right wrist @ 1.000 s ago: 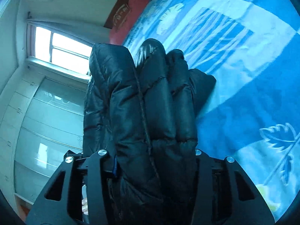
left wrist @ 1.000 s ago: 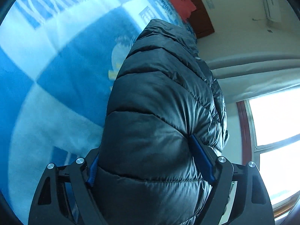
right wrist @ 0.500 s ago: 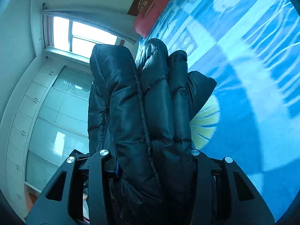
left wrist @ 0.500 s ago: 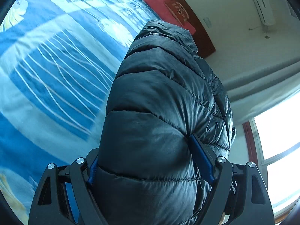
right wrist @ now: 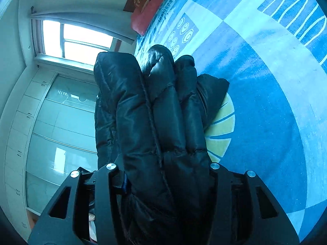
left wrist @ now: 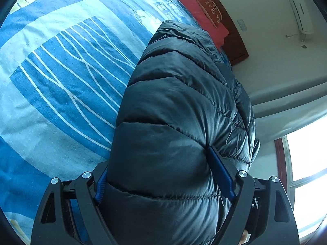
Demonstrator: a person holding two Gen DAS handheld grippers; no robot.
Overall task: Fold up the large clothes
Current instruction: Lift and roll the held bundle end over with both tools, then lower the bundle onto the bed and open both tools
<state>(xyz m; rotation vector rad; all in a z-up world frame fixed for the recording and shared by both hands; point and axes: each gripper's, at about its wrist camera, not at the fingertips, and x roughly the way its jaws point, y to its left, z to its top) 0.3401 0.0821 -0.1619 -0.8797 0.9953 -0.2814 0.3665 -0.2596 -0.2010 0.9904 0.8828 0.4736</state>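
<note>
Left gripper (left wrist: 163, 181) clamps a thick roll of the black puffer jacket (left wrist: 184, 110) at lower centre; the right gripper (right wrist: 167, 175) pinches bunched folds of it, its jaws having just been opening. Beyond — open blue bedspread (left wrist: 61, 71), upper left, runs to a red pillow (left wrist: 196, 6).

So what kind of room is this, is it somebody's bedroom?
Most likely a bedroom. A blue and white patterned bedsheet covers a wide bed, a pinkish-red pillow lies against a dark wooden headboard, and tall pale glossy wardrobe doors stand by the window.
</note>
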